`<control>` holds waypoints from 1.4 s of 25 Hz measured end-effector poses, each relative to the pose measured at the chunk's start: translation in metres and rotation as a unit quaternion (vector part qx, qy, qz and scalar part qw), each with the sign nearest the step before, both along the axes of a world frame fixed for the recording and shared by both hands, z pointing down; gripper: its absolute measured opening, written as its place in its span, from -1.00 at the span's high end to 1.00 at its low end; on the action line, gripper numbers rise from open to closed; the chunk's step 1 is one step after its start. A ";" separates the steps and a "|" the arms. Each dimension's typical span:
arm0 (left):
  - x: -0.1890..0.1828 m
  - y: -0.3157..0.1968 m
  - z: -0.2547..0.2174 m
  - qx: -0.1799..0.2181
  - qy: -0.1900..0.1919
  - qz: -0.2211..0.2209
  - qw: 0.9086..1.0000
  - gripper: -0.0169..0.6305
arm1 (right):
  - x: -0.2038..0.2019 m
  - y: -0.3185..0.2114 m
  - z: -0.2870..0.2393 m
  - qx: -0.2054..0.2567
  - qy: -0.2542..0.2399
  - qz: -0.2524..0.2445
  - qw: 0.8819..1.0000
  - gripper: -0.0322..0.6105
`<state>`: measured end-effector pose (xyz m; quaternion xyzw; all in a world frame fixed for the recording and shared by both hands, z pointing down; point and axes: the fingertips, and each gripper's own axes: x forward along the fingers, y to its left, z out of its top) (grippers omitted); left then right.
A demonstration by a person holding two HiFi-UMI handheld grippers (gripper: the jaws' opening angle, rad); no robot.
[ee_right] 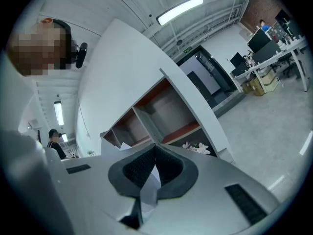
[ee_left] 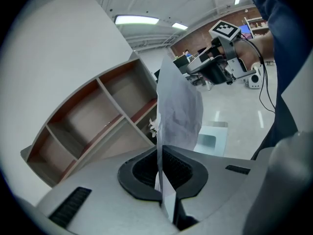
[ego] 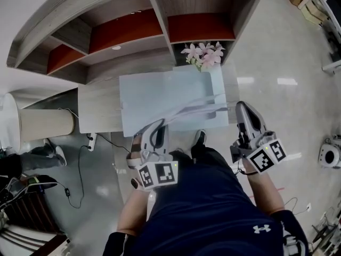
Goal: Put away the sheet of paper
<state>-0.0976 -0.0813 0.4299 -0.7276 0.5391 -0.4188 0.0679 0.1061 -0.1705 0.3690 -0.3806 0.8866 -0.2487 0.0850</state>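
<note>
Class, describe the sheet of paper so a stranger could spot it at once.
Find the curved wooden shelf unit, then the pale table in front of it. Over the table's near side hangs the sheet of paper, white and crumpled; unlike the flowers standing at the far edge, it is pinched at either end by the left gripper and right gripper.

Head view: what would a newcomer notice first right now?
A sheet of paper stretches between the left gripper and the right gripper, both clamped on it, seen against a pale table. Beyond it, pink flowers sit at the table's far edge, in front of a curved shelf with red-lined compartments.
</note>
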 end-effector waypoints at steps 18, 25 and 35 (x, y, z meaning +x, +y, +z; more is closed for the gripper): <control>-0.051 -0.064 0.130 -0.177 0.254 -0.022 0.951 0.90 | -0.007 -0.020 0.030 -0.072 -0.024 0.037 0.996 0.86; -0.097 -0.066 0.226 -0.286 0.362 -0.127 0.878 0.90 | -0.009 -0.009 0.044 -0.097 -0.020 0.054 0.994 0.86; -0.132 -0.040 0.276 -0.354 0.380 -0.209 0.828 0.90 | -0.025 -0.003 0.052 -0.118 -0.021 0.066 0.991 0.86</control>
